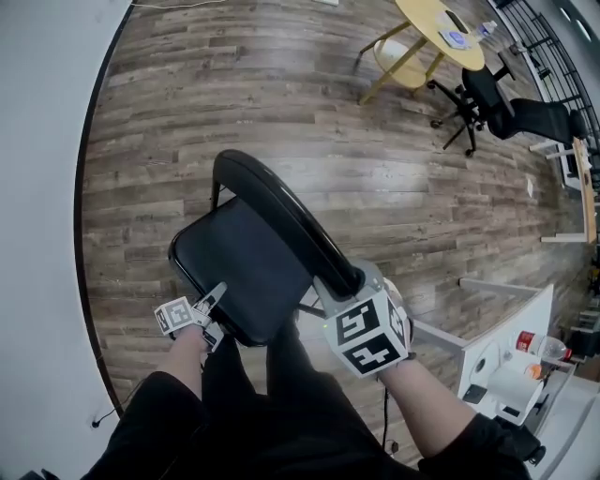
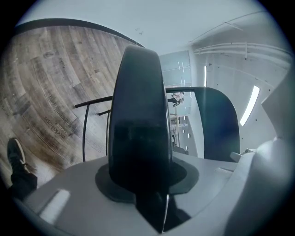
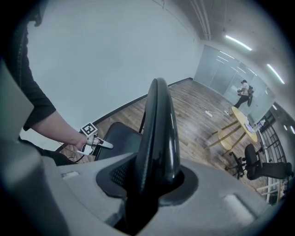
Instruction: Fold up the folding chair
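Folding chair (image 1: 267,246) stands on the floor (image 1: 375,178) straight before me, with the wall (image 1: 37,187) to its left. Its backrest (image 1: 277,214) runs along the right side of the seat (image 1: 239,277).

My left gripper (image 1: 219,292) is at the seat's near left edge, and the edge sits between its jaws. My right gripper (image 1: 349,283) is at the backrest's near end, clamped around it.

Far right, behind the chair, is a round table (image 1: 433,21) with a stool (image 1: 398,58) under it and an office chair (image 1: 487,98) beside it. Near right, a bottle (image 1: 541,345) lies on a cabinet (image 1: 497,370).
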### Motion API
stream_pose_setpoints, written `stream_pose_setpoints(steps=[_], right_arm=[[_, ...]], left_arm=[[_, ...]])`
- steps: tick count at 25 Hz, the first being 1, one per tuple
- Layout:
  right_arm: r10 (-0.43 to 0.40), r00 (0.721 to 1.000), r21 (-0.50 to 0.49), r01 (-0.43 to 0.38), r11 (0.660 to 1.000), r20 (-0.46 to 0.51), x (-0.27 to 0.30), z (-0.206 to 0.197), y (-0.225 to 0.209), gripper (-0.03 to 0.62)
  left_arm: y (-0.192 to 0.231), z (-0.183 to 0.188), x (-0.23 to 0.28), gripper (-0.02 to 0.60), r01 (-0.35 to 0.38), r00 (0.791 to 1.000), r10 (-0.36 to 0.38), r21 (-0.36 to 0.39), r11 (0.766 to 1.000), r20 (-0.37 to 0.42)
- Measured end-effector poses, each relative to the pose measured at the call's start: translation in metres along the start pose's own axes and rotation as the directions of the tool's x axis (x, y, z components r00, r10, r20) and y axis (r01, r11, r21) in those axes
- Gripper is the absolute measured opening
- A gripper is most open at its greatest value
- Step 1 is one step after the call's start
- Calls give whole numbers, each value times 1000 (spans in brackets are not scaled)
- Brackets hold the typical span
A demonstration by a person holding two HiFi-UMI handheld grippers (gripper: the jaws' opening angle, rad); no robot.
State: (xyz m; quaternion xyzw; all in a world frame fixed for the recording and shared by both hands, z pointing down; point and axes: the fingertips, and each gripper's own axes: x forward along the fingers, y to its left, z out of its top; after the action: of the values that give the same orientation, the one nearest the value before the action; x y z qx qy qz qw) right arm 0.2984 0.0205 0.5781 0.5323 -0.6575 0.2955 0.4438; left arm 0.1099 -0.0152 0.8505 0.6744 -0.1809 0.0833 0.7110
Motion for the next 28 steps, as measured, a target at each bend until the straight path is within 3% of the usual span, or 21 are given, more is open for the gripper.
stream_pose_setpoints(steps=[28], right_arm=[[65,998,-136,-64,989,9,-21,7,89,72]], left_arm=[[-28,-20,-5,132,-162,981,167,-60,985,100]])
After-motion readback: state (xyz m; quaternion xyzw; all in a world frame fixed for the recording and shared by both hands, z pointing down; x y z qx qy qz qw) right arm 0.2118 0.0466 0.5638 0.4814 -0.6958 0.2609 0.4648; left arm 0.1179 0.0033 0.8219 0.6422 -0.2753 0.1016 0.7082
